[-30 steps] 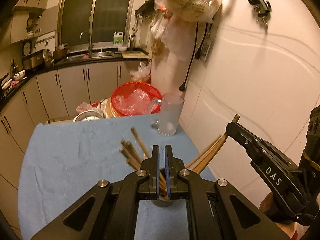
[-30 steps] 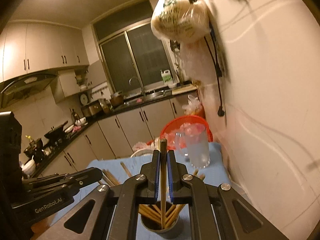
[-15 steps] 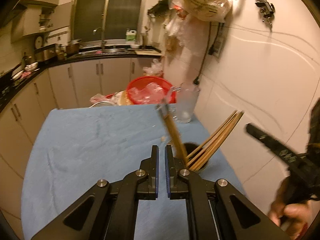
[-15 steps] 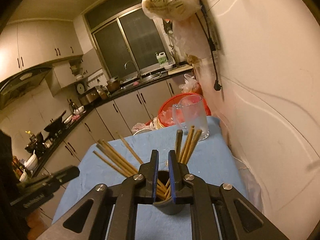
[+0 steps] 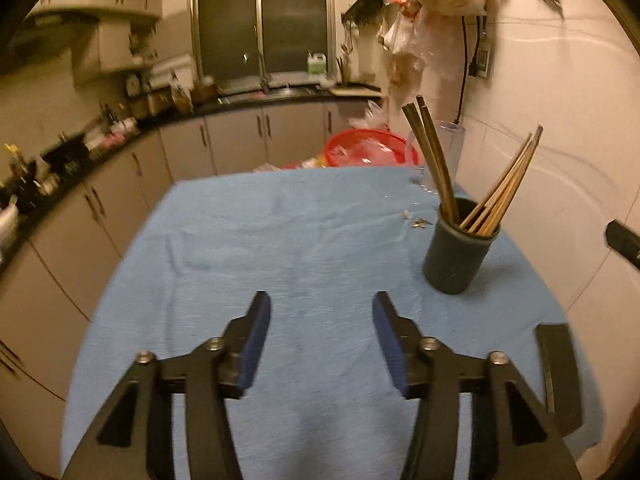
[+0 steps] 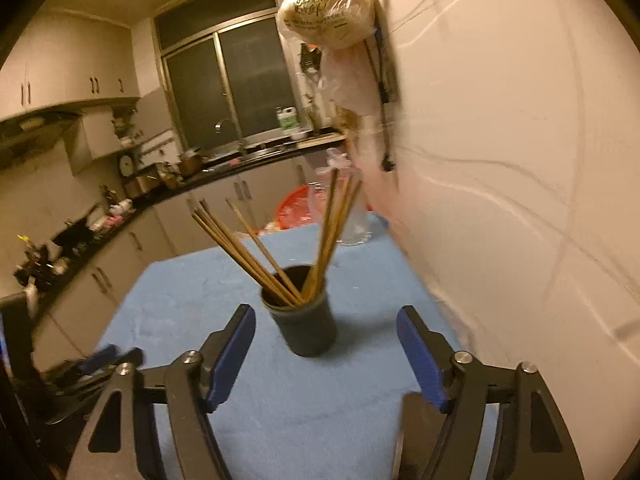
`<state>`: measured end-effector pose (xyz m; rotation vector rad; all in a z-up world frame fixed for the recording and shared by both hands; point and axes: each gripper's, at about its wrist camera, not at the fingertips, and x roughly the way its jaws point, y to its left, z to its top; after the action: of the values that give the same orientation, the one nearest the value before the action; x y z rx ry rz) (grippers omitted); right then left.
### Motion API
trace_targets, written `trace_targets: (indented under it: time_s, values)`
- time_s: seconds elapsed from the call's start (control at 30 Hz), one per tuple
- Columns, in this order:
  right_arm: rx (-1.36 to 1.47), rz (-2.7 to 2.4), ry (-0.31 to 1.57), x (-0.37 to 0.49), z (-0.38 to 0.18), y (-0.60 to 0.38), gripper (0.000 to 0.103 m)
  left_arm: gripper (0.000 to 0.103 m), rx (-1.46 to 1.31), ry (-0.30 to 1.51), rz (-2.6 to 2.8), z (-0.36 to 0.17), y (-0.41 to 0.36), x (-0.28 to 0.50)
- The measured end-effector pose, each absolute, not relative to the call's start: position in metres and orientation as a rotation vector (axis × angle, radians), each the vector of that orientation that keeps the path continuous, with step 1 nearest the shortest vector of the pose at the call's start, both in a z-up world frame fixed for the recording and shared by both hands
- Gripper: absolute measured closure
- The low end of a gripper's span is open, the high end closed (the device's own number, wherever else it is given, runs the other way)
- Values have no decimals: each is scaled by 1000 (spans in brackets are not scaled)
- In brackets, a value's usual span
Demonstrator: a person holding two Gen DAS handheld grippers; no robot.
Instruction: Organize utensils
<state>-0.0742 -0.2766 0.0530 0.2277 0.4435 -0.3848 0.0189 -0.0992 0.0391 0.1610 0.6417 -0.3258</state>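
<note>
A dark grey cup stands on the blue cloth near the right wall, holding several wooden chopsticks that fan out left and right. My left gripper hovers over bare cloth, well left of and nearer than the cup; its jaws are opening and nothing is between them. My right gripper sits just in front of the cup, jaws opening wide, with the cup seen between the fingertips but untouched. The right gripper's tip pokes in at the left view's right edge.
A clear plastic jug and a red basket sit at the table's far end. A white wall runs close along the right. Bags hang above. Kitchen counters line the left and back.
Both grippers pulled back and down from the cup and went from shut to open. The chopstick held by the right gripper now stands in the cup.
</note>
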Motion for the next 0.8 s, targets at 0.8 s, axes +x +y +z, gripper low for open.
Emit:
trace_targets:
  time_s: [0.8]
  values:
    - [162, -518, 389, -170, 49, -216, 18, 3, 252, 539, -255, 50, -52, -70]
